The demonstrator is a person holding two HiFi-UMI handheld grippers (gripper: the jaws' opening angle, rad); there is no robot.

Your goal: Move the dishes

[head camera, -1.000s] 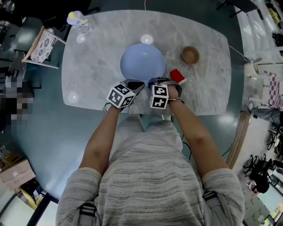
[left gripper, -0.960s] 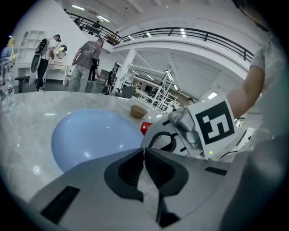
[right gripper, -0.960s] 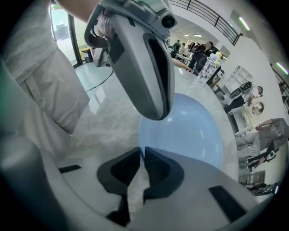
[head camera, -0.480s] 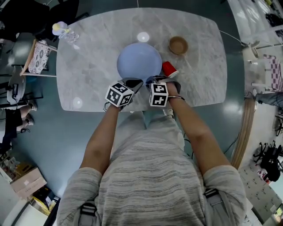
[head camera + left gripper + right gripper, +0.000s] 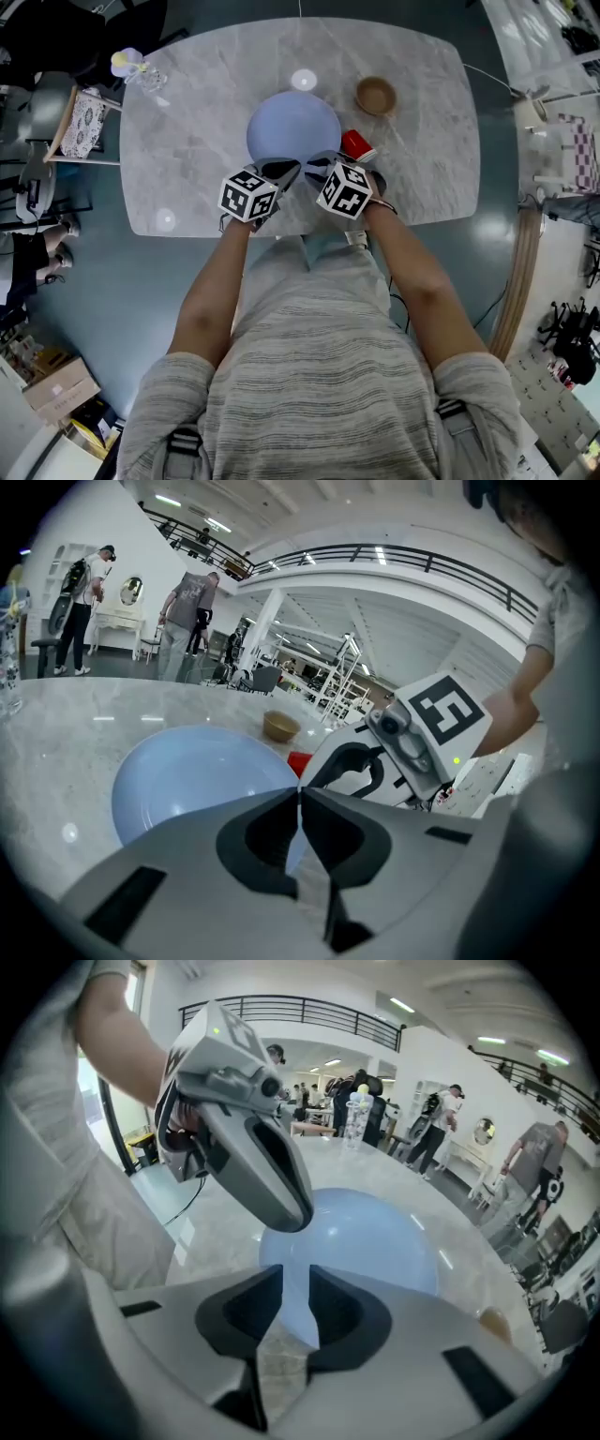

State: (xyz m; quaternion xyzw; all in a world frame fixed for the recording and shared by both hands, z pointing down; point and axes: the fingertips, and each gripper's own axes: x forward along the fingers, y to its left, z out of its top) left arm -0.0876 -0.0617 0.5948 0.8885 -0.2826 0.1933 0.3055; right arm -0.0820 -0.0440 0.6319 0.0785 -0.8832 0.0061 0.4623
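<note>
A large pale blue plate lies flat on the marble table. Beyond it to the right stand a small brown bowl and a red object. My left gripper hovers at the plate's near rim, its jaws shut tip to tip with nothing between them. My right gripper is beside it, also at the near rim, with its jaws a narrow slit apart. Through that slit I see the plate lying behind them. In the left gripper view the plate fills the table ahead, and the right gripper is close on the right.
A clear bottle stands at the table's far left corner. A chair with a patterned cushion is beside the table's left edge. People stand in the hall beyond the table. The near table edge runs just under both grippers.
The right gripper has rolled, so its marker cube now sits tilted, and it has edged towards the plate. The left gripper has barely moved. The plate has stayed flat on the table.
</note>
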